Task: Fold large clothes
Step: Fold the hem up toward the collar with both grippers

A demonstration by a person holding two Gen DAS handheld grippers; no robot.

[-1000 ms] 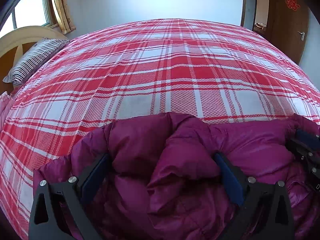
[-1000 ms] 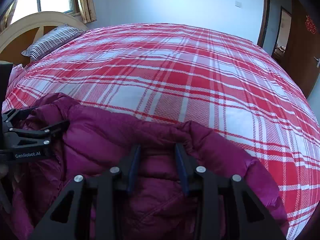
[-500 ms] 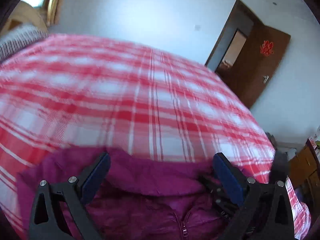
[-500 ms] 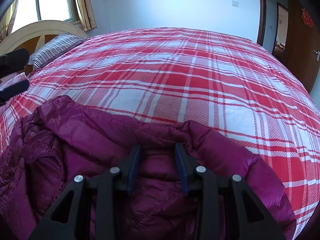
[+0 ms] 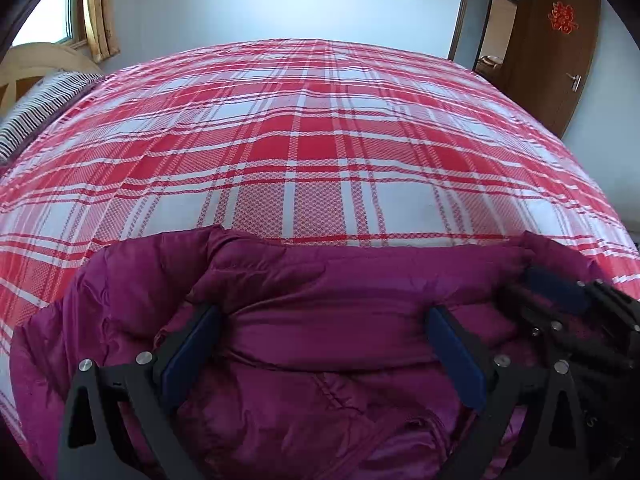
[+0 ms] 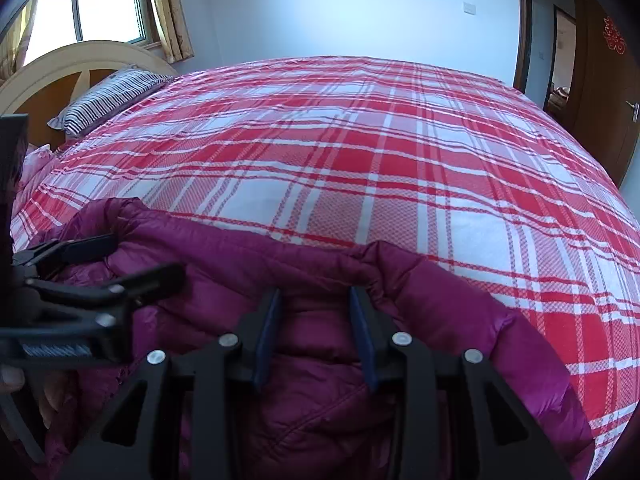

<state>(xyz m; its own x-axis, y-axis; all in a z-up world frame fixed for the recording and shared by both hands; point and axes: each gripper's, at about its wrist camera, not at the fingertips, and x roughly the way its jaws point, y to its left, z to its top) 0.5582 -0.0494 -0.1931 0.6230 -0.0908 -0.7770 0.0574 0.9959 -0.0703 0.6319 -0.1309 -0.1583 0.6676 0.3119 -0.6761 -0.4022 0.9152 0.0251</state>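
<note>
A magenta puffer jacket (image 5: 328, 308) lies at the near edge of the bed, also seen in the right wrist view (image 6: 312, 276). My left gripper (image 5: 324, 320) is open wide, its blue pads either side of a fold of the jacket, not closed on it. My right gripper (image 6: 314, 304) is shut on a thick fold of the jacket near its far edge. The right gripper shows at the right of the left wrist view (image 5: 560, 296). The left gripper shows at the left of the right wrist view (image 6: 112, 264).
The bed (image 5: 320, 152) has a red and white plaid cover. A striped pillow (image 6: 108, 100) lies by the cream headboard (image 6: 72, 64) at the far left. A brown door (image 5: 556, 44) stands at the right, a window (image 6: 104, 4) at the left.
The left gripper swung up and right away from the jacket, then came back down over it, still open. The right gripper stayed shut on the jacket fold.
</note>
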